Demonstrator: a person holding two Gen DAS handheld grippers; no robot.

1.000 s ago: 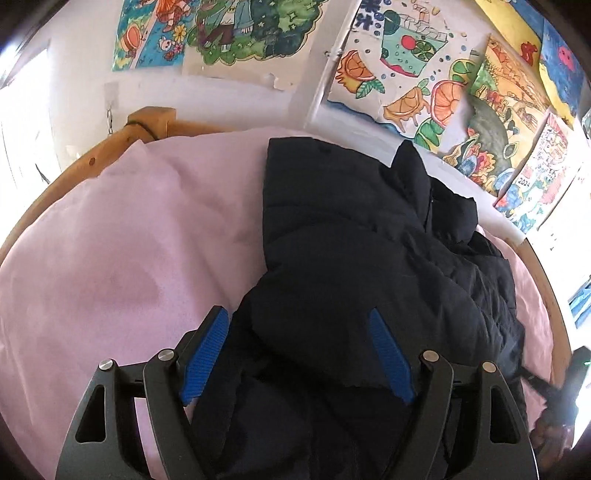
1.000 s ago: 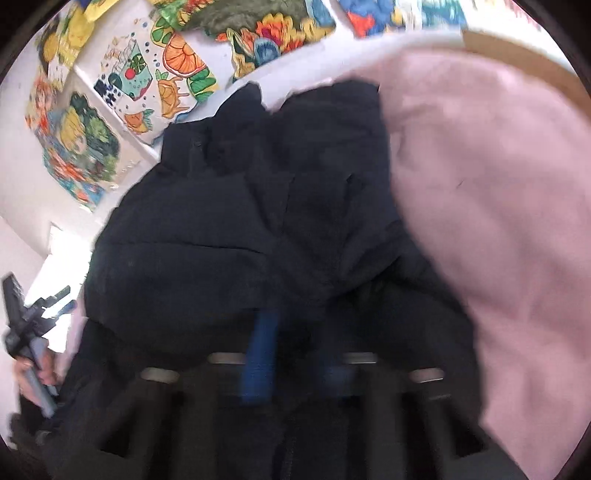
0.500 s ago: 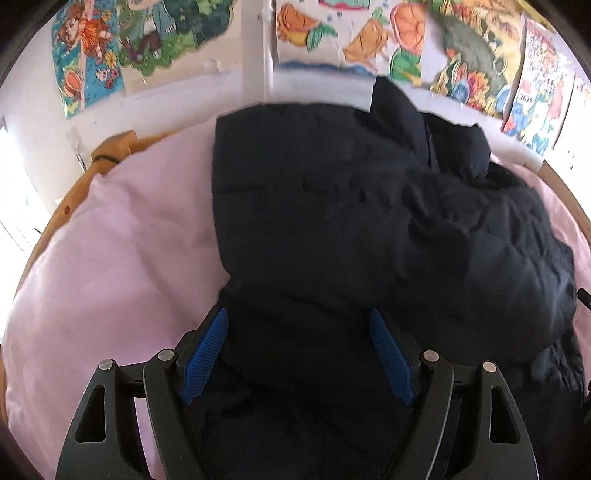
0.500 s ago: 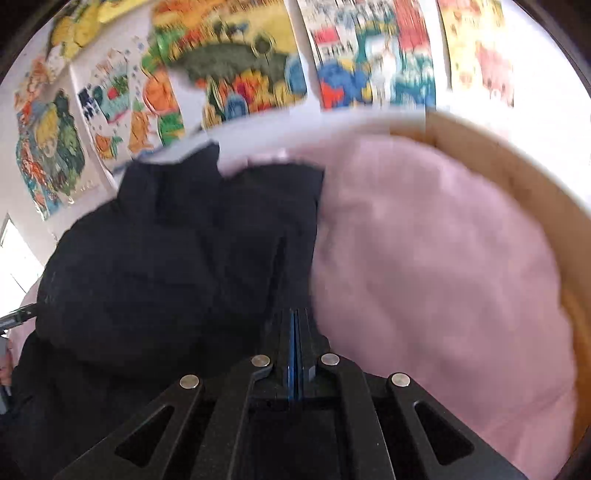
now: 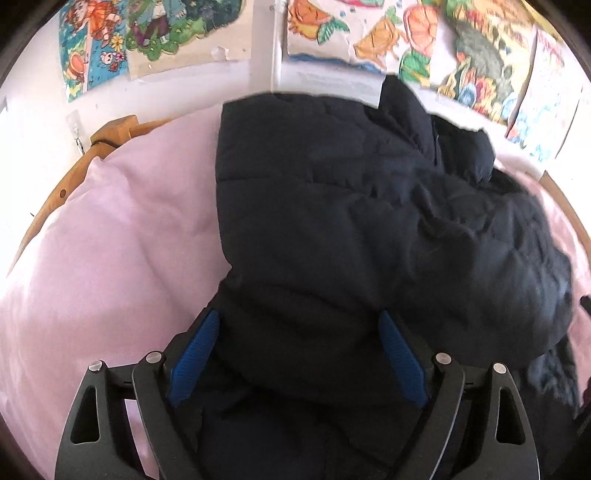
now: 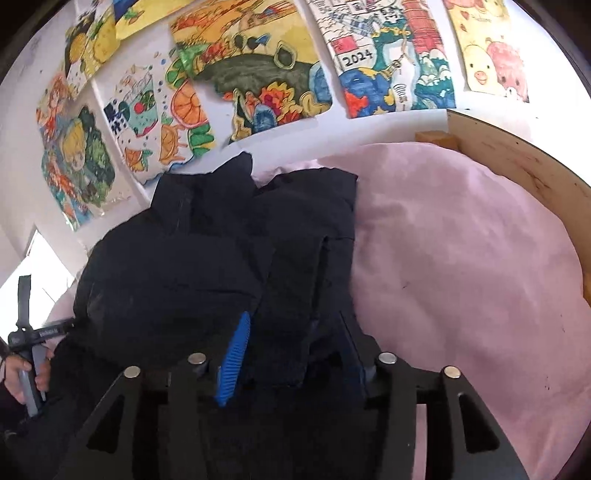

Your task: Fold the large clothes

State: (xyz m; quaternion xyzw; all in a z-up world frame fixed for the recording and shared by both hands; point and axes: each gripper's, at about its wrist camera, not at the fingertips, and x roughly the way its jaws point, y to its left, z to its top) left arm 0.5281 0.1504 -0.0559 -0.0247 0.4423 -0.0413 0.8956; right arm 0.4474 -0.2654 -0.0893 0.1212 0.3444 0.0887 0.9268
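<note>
A dark navy padded jacket (image 5: 351, 221) lies bunched on a pink bed cover (image 5: 129, 240), its collar towards the wall. My left gripper (image 5: 298, 317) hovers over the jacket's near edge with its jaws wide and opening. Fabric lies between the blue pads (image 5: 195, 354), and they do not press on it. In the right wrist view the jacket (image 6: 184, 277) fills the left half. My right gripper (image 6: 295, 321) stands over its right side with the jaws opening. A fold of fabric sits loose between them and partly hides the right pad.
A wooden bed frame (image 5: 114, 127) (image 6: 517, 158) rims the pink cover (image 6: 461, 258). Children's drawings (image 5: 155, 33) (image 6: 258, 62) hang on the white wall behind. A person's hand holding the other gripper's handle (image 6: 22, 369) shows at the left edge.
The right gripper's jaws, shut half a second ago, have parted over the jacket fabric. The left gripper's jaws stand slightly wider, and it has sunk closer to the jacket.
</note>
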